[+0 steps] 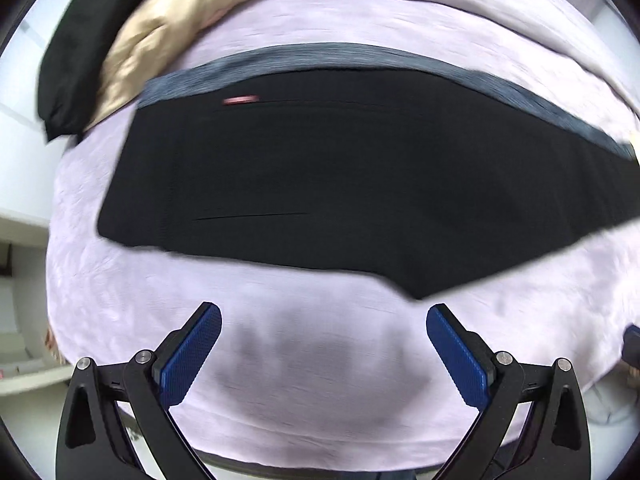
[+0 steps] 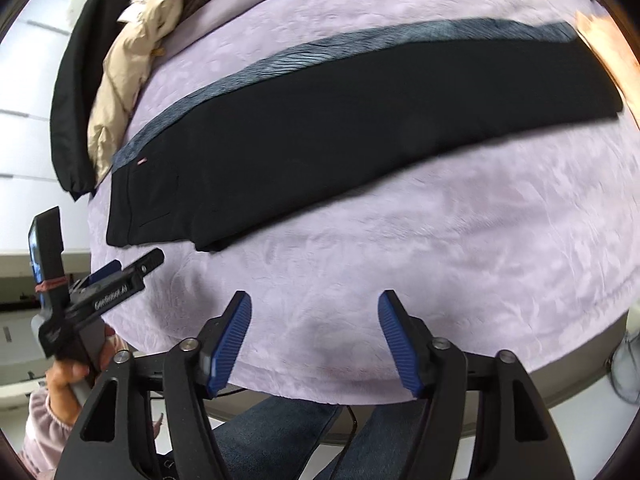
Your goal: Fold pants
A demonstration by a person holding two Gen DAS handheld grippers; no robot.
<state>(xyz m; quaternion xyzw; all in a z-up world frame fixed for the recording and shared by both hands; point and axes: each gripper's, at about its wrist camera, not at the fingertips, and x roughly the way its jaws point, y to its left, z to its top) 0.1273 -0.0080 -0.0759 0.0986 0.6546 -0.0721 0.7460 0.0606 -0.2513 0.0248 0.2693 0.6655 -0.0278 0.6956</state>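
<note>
Black pants (image 1: 340, 180) lie flat on a lilac blanket (image 1: 320, 380), stretched out long, with the waist end at the left. In the right wrist view the pants (image 2: 340, 128) run from lower left to upper right. A grey garment strip (image 1: 320, 60) shows along their far edge. My left gripper (image 1: 324, 316) is open above bare blanket, just short of the pants' near edge, with nothing between its blue pads (image 1: 192, 352). My right gripper (image 2: 315, 300) is also open and empty, hovering over the blanket (image 2: 440, 260) nearer than the pants.
A beige jacket (image 1: 160, 40) and a black garment (image 1: 68, 60) are heaped at the far left of the blanket. A person's hand (image 2: 68, 376) holds the left tool at the table's left edge. Legs in jeans (image 2: 280, 432) stand below the near edge.
</note>
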